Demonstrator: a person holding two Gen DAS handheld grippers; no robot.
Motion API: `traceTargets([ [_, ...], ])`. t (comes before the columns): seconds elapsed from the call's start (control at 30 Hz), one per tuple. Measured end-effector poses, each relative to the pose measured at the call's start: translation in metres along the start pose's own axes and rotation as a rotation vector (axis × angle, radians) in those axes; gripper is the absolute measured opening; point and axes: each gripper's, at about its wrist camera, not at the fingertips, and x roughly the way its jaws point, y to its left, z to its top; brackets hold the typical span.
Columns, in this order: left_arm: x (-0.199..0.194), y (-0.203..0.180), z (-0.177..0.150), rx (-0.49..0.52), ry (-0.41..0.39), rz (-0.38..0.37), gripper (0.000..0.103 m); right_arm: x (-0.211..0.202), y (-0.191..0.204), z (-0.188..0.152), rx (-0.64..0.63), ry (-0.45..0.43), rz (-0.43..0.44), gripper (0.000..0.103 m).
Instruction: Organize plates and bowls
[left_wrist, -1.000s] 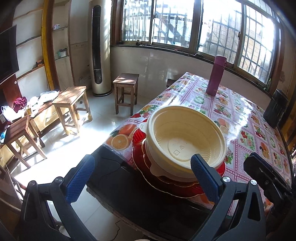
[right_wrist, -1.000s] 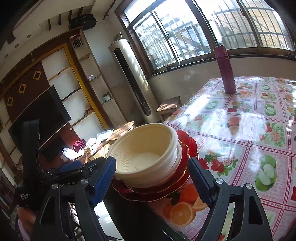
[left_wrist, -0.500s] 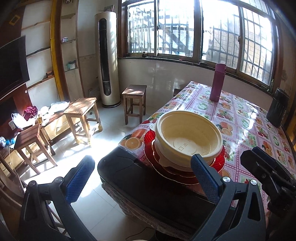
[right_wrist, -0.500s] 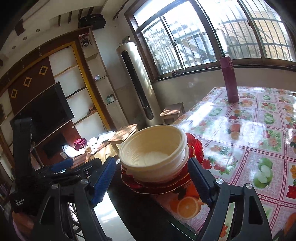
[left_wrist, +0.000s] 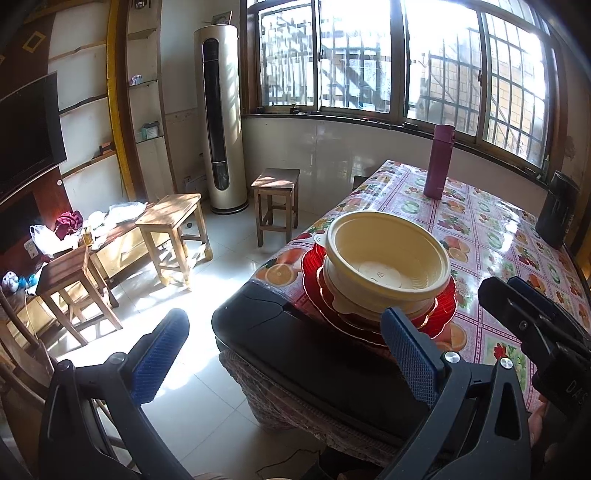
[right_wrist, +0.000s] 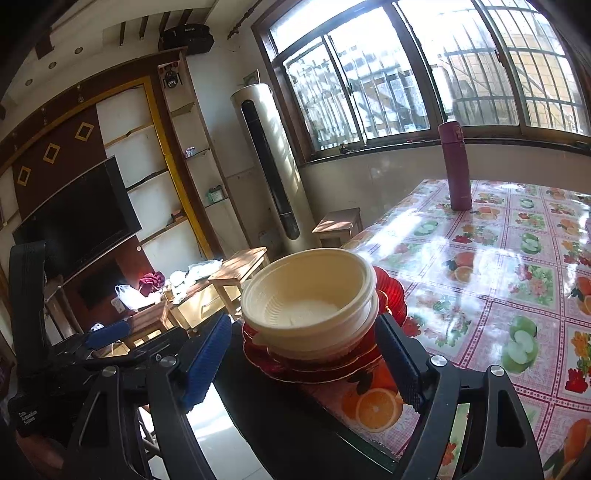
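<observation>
Cream plastic bowls (left_wrist: 388, 266) sit nested on a stack of red plates (left_wrist: 441, 314) at the near corner of the table. The stack also shows in the right wrist view, bowls (right_wrist: 308, 295) on plates (right_wrist: 391, 295). My left gripper (left_wrist: 284, 354) is open and empty, held back from the table's corner. My right gripper (right_wrist: 306, 363) is open and empty, just short of the stack. The right gripper's body shows at the right edge of the left wrist view (left_wrist: 535, 328).
The table wears a fruit-patterned cloth (left_wrist: 491, 236) with a black corner edge (left_wrist: 295, 339). A maroon bottle (left_wrist: 439, 160) and a black container (left_wrist: 557, 208) stand farther back. Wooden stools (left_wrist: 171, 229) and an air-conditioner tower (left_wrist: 221, 118) stand on the floor at left.
Both grippers have pulled back from the stack, which now looks smaller and farther off. The bowls and plates have not moved.
</observation>
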Motion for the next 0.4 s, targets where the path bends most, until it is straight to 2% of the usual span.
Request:
traceTargets([
  [0.4, 0.0044, -0.0044, -0.0021, 0.008, 0.010, -0.025, 0.103, 0.0086, -0.0023, -0.0009, 0.011, 0.018, -0.017, 0.082],
])
